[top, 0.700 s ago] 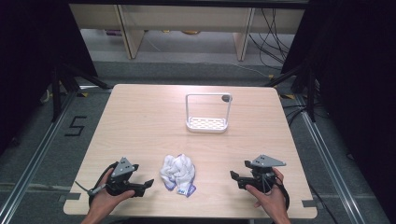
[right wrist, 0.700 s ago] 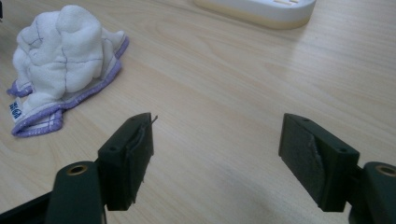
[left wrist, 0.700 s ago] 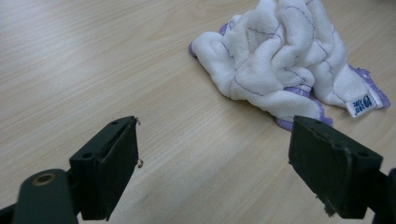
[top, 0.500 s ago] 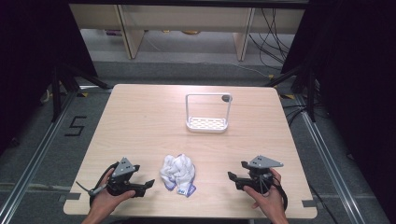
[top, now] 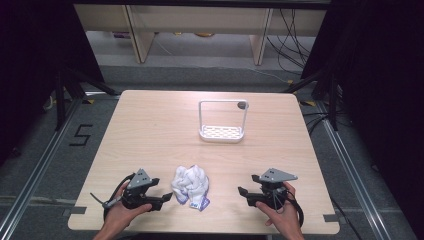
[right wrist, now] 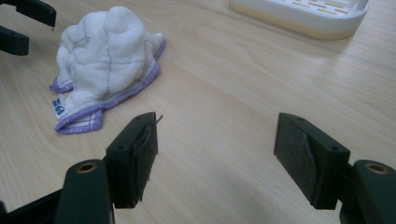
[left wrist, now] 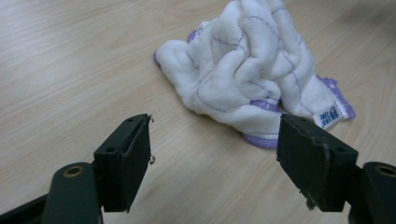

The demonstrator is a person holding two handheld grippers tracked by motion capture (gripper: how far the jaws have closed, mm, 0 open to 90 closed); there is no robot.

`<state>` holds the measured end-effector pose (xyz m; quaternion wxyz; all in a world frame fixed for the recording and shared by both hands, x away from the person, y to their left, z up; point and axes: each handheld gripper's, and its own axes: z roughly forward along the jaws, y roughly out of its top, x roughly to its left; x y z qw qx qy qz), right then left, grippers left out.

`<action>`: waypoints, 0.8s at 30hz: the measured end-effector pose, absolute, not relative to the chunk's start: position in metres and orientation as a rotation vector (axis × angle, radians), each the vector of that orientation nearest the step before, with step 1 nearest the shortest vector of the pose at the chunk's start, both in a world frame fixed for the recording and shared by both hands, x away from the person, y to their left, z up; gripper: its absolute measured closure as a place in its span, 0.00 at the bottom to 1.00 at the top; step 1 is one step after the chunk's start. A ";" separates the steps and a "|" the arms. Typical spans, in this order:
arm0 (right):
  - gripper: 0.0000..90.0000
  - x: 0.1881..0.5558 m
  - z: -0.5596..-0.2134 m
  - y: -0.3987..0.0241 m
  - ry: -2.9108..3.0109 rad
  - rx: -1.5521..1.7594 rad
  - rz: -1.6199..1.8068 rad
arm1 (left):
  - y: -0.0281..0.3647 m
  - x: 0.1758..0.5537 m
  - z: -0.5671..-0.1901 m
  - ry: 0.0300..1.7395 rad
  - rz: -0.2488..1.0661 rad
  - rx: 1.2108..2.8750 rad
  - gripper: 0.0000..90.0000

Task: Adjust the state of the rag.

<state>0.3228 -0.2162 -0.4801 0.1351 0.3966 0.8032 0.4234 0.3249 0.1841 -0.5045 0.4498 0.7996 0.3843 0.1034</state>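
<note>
High view: left claw (top: 167,197) edged up to cloth (top: 191,184).
Both claws gape empty; right claw (top: 243,195) well apart; grasp judged next.

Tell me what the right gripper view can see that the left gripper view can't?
The right gripper view takes in the edge of the white rack at the top and the tips of the left tongs in the top left corner, beside the cloth. The left gripper view gives a closer look at the crumpled folds and the purple stitching. Both share the white cloth with purple trim and a small label, the wooden table, and a pair of open black jaws with nothing between them.
</note>
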 end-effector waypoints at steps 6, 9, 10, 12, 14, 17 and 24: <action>0.35 0.324 -0.481 -0.217 2.330 1.132 1.233 | 0.168 0.330 -0.503 0.907 0.254 1.982 0.35; 0.35 0.325 -0.482 -0.216 2.333 1.131 1.242 | 0.162 0.333 -0.504 0.887 0.276 2.034 0.37; 0.35 0.326 -0.483 -0.216 2.335 1.121 1.255 | 0.163 0.334 -0.504 0.875 0.269 2.047 0.37; 0.35 0.325 -0.483 -0.215 2.341 1.120 1.254 | 0.161 0.336 -0.506 0.899 0.254 2.021 0.39; 0.35 0.324 -0.482 -0.214 2.333 1.132 1.263 | 0.160 0.337 -0.506 0.876 0.277 2.060 0.50; 0.36 0.323 -0.482 -0.212 2.337 1.147 1.262 | 0.156 0.340 -0.508 0.867 0.263 2.053 0.65; 0.40 0.319 -0.479 -0.196 2.391 1.023 1.269 | 0.156 0.335 -0.486 0.760 0.283 1.993 0.95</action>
